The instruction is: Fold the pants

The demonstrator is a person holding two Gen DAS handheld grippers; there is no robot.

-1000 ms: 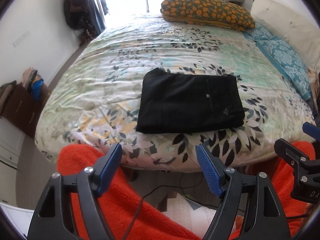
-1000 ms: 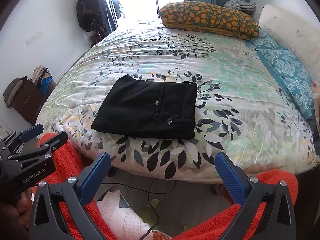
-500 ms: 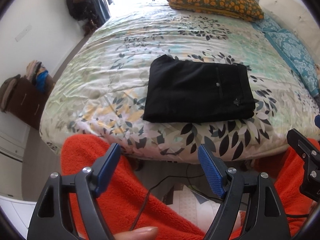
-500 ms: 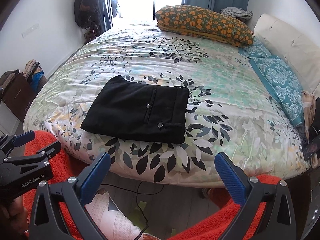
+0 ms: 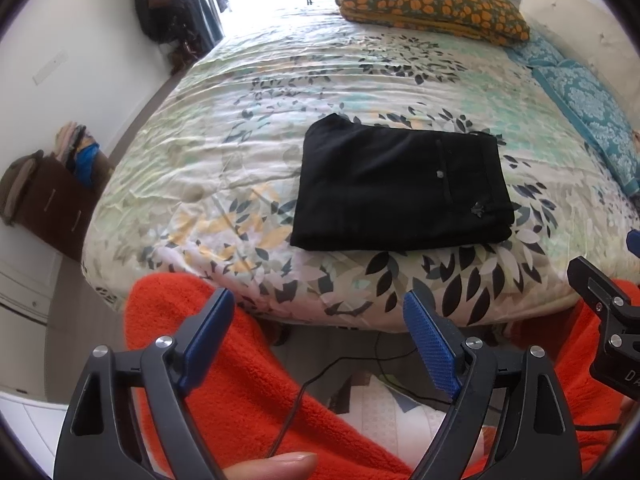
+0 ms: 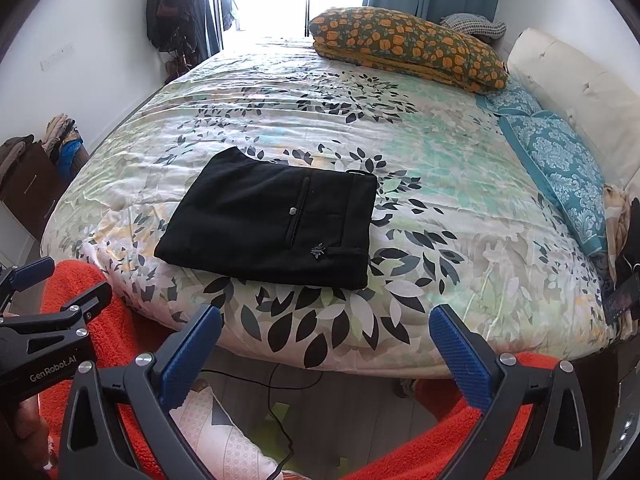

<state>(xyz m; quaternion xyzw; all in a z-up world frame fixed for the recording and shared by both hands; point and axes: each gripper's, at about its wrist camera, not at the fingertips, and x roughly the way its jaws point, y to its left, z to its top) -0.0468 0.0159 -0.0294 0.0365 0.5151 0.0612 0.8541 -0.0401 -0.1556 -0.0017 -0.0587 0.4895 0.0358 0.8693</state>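
Observation:
Black pants lie folded into a flat rectangle near the front edge of the bed, back pocket and button facing up. My left gripper hovers short of the bed's edge, over orange-clad legs, its blue pads wide apart with nothing between them. The right gripper also hangs in front of the bed edge, open and empty. Each gripper shows at the side of the other's view: the right gripper, the left gripper.
An orange-patterned pillow and teal cushions lie at the bed's far and right sides. A brown drawer unit piled with clothes stands at the left wall. A black cable runs on the floor below. The person's orange fleece legs fill the foreground.
Both views drifted slightly, the pants shifting a little in frame. The left jaws stand a bit wider than before. A fingertip has come into the bottom of the left wrist view.

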